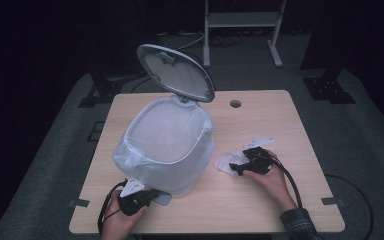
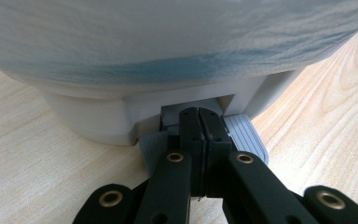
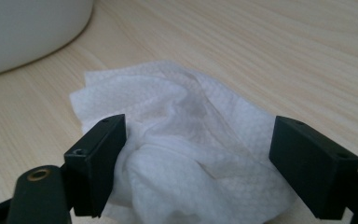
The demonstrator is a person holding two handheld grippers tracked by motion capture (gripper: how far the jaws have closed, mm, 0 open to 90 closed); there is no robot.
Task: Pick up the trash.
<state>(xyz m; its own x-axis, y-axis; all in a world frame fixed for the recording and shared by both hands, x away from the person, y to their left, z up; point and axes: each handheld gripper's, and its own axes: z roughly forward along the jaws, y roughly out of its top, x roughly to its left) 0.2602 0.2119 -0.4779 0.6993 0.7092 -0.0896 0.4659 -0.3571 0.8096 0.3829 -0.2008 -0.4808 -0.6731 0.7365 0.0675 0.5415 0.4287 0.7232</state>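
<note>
A white pedal bin (image 1: pixel 165 145) lined with a thin plastic bag stands on the wooden table (image 1: pixel 260 120), its round lid (image 1: pixel 175 72) tipped up and open. My left gripper (image 1: pixel 152 196) is at the bin's near base. In the left gripper view this gripper (image 2: pixel 199 116) is shut, jaws pressed together, tips resting on the grey ribbed pedal (image 2: pixel 247 135). A crumpled white tissue (image 3: pixel 186 116) lies on the table right of the bin. My right gripper (image 3: pixel 196 154) is open with one jaw on each side of the tissue (image 1: pixel 225 162); the high view shows this gripper (image 1: pixel 237 167) low over it.
A round cable hole (image 1: pixel 235 104) sits near the table's far edge. A white metal frame (image 1: pixel 242 20) stands on the dark floor behind the table. Cables trail from both grippers toward the near edge.
</note>
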